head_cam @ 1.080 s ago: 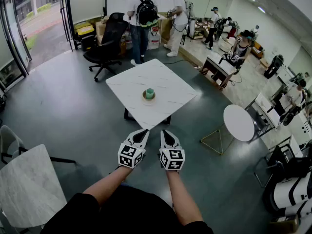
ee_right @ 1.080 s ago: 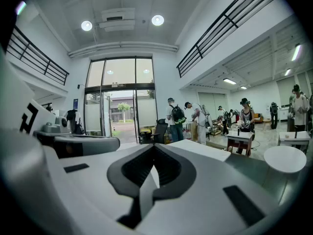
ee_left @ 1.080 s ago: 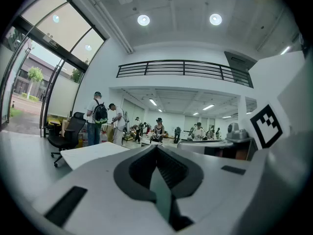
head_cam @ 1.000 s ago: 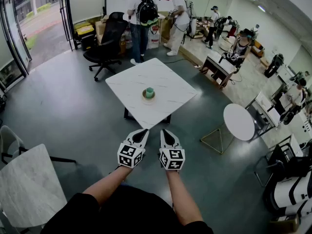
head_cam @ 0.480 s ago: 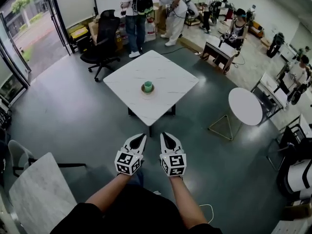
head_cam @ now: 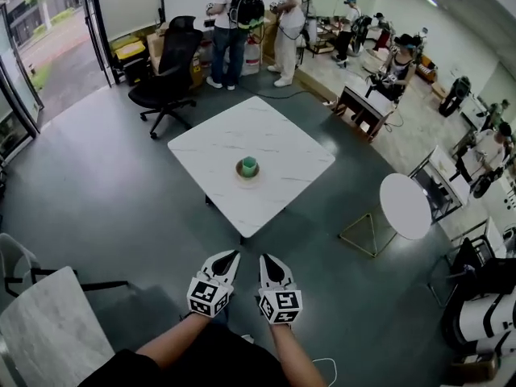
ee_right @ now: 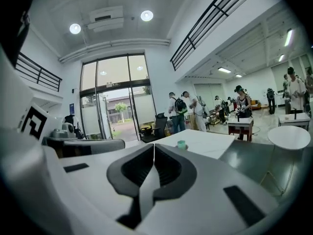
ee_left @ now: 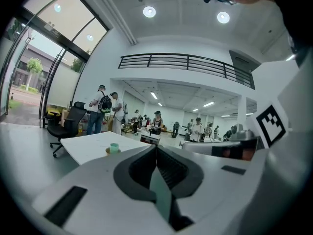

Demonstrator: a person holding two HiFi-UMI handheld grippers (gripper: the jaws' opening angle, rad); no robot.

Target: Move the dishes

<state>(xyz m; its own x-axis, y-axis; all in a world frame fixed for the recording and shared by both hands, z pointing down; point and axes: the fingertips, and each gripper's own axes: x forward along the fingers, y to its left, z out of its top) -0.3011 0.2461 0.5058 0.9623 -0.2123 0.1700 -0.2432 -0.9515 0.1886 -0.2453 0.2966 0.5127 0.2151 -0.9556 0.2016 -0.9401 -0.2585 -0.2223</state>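
A green cup [head_cam: 249, 165] stands on a small brown saucer [head_cam: 241, 172] near the middle of a square white marble table [head_cam: 282, 147]. The cup also shows far ahead in the left gripper view [ee_left: 114, 147] and in the right gripper view [ee_right: 181, 144]. My left gripper [head_cam: 231, 254] and right gripper [head_cam: 264, 258] hang side by side over the grey floor, well short of the table's near corner. Both point toward the table, both are shut, and nothing is between their jaws.
A black office chair [head_cam: 169, 67] stands beyond the table at the left. Several people [head_cam: 242, 22] stand at the back. A round white table [head_cam: 406, 206] is at the right, and a marble table [head_cam: 48, 333] with a chair [head_cam: 16, 264] at the near left.
The view has shifted and the table now sits a little lower in the picture. Both grippers have dropped lower in the frame, still side by side and shut.
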